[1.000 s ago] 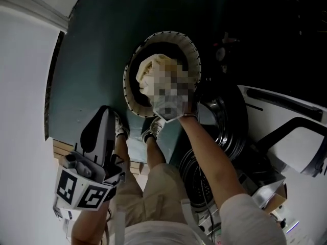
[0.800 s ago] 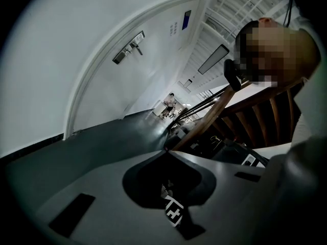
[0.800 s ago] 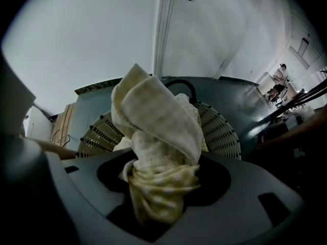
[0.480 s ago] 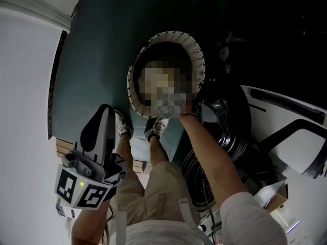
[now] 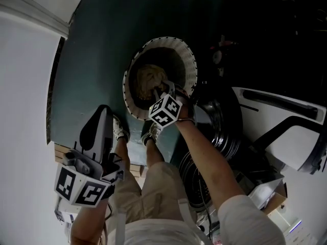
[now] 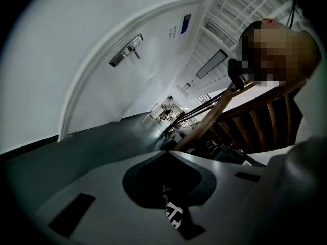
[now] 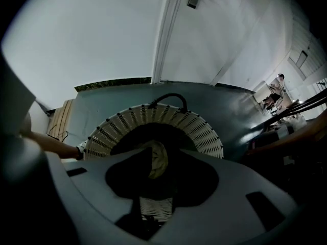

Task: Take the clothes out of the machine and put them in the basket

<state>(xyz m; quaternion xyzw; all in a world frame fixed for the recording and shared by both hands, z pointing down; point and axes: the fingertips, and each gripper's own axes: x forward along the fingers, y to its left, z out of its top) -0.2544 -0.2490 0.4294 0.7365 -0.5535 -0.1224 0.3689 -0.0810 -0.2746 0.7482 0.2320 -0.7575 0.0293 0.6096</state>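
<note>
A round white woven basket (image 5: 190,68) stands on the dark floor. A yellowish piece of clothing (image 5: 146,78) lies inside it. My right gripper (image 5: 164,90) points steeply down into the basket from the near rim, with its marker cube just behind. In the right gripper view, the basket (image 7: 200,129) fills the middle. The yellowish cloth (image 7: 158,158) shows through the narrow gap of the closing jaws, and I cannot see the pads pressing on it. My left gripper (image 5: 104,115) is held off at the lower left, jaws together and empty.
The washing machine's dark round door (image 5: 223,122) hangs open right of the basket, with the white machine body (image 5: 286,117) beyond. A white wall (image 5: 23,101) runs along the left. The person's legs and shoes (image 5: 151,132) stand just before the basket.
The right gripper stays over the basket's near rim, and its marker cube now shows plainly. The yellowish clothing lies lower in the basket than a second ago. The left gripper has kept still.
</note>
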